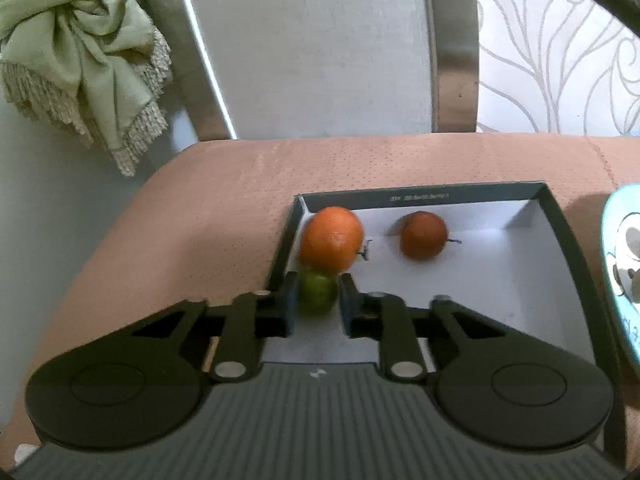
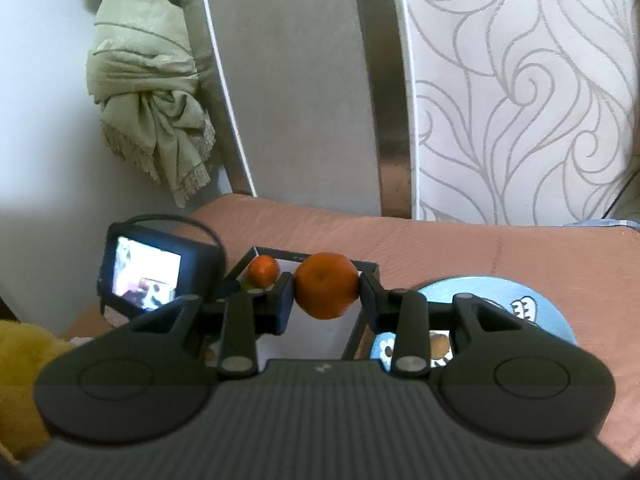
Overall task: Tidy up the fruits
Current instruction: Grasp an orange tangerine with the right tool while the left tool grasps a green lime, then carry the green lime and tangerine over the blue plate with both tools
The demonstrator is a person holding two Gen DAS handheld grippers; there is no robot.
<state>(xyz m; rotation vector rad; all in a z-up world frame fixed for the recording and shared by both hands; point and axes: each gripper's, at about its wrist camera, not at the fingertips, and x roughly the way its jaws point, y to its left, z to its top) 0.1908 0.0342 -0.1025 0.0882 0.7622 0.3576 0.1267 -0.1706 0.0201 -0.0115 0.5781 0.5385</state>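
A black-walled box [image 1: 554,216] with a white floor lies on a pink cushioned seat. In the left wrist view my left gripper [image 1: 318,300] is shut on a small green lime [image 1: 317,295] at the box's near left corner. A large orange [image 1: 331,238] sits just beyond the lime, and a smaller orange [image 1: 423,235] lies mid-box. In the right wrist view my right gripper [image 2: 327,291] is shut on a large orange [image 2: 327,285], held over the box [image 2: 362,266]. A small orange [image 2: 263,270] shows behind its left finger.
A blue cartoon plate [image 1: 624,280] lies right of the box, also in the right wrist view [image 2: 480,290]. The left gripper's camera screen [image 2: 146,276] sits at the left. A green tasselled cloth [image 1: 80,64] hangs by the chair back. A yellow object [image 2: 20,372] shows at the lower left.
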